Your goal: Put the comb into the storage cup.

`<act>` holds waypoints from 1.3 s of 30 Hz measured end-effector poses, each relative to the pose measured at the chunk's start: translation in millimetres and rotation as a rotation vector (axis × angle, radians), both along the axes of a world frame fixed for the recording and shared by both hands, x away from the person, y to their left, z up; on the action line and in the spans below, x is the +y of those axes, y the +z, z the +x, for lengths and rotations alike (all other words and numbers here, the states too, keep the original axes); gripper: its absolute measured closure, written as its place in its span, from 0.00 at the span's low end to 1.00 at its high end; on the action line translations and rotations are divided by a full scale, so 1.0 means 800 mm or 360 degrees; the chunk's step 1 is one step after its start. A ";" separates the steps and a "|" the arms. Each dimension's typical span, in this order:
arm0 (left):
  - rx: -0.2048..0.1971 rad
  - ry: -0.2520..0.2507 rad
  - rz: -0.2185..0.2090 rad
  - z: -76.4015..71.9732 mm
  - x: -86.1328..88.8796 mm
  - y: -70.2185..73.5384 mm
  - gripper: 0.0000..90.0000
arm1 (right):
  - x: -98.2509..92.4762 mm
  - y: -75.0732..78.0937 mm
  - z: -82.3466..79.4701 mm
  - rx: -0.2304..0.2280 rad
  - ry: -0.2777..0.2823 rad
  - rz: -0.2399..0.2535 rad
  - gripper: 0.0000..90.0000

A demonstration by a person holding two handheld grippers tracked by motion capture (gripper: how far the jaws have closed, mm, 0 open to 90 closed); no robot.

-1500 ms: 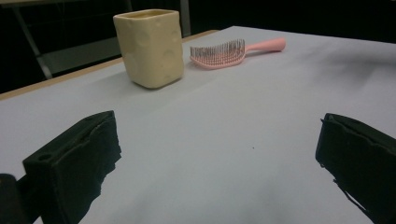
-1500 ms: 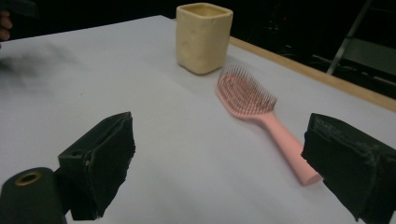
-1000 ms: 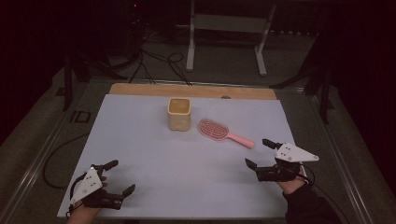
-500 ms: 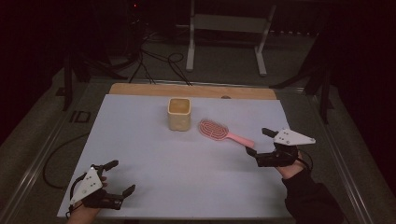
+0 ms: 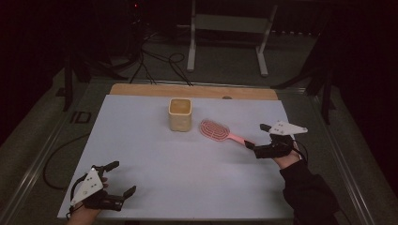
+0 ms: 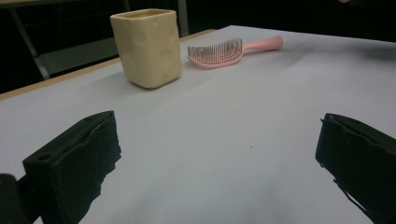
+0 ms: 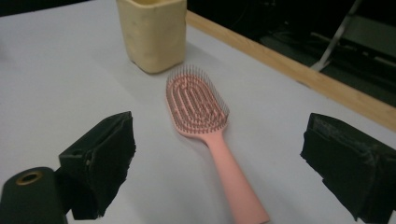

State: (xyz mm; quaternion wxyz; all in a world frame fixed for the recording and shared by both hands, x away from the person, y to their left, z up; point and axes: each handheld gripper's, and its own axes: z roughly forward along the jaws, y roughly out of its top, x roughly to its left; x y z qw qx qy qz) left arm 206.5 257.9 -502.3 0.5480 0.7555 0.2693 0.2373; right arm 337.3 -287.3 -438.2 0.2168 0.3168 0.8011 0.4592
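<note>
Hairbrush [image 7: 201, 119], pink, one item: I log it lying flat on the white sheet of the bench [image 5: 155, 178], bristles up, oval head toward the cup and handle running out toward my right tool [image 5: 257, 139]. In the high view its head sits just beside the cup, apart from it, on the far right part of the sheet.

Right tool: jaws spread wide, holding nothing. In the right gripper view the handle comes down between the two black jaws and ends near the lower edge, closer to the middle than to either pad. In the high view the tool's tip sits at the handle's free end; I cannot tell whether it touches.

Step in hand, as I judge it: taking the brush by its handle. To do it well I would lower until both pads flank the handle's narrow sides low against the sheet, keep the handle centred between them, and close on the straight stretch below the head rather than on the rounded end, which could slip out. Bristles should stay clear of the pads.

Cup [image 5: 180, 114], cream, square-sided, upright and open at the top; I would keep the brush head from nudging it on the lift.

Left tool [image 5: 114, 179]: wide, empty, resting at the near left corner, well apart from both items.
</note>
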 end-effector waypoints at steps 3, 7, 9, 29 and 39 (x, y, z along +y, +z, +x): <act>0.0000 -0.0001 -0.0002 0.000 0.000 0.000 0.00 | -0.002 -0.008 0.010 0.0022 -0.0022 -0.0021 0.11; -0.0002 -0.0004 -0.0001 0.000 0.000 0.000 0.00 | -0.006 -0.015 0.022 0.0043 -0.0039 -0.0025 0.12; 0.0000 -0.0003 -0.0001 0.000 0.000 0.000 0.00 | -0.007 -0.019 0.028 0.0058 -0.0043 -0.0042 0.14; 0.0003 -0.0004 0.0003 0.000 0.001 -0.001 0.00 | -0.009 -0.052 0.078 0.0197 -0.0102 -0.0175 0.24; 0.0009 -0.0001 0.0006 0.001 0.001 -0.001 0.00 | -0.008 -0.063 0.090 0.0234 -0.0154 -0.0298 0.51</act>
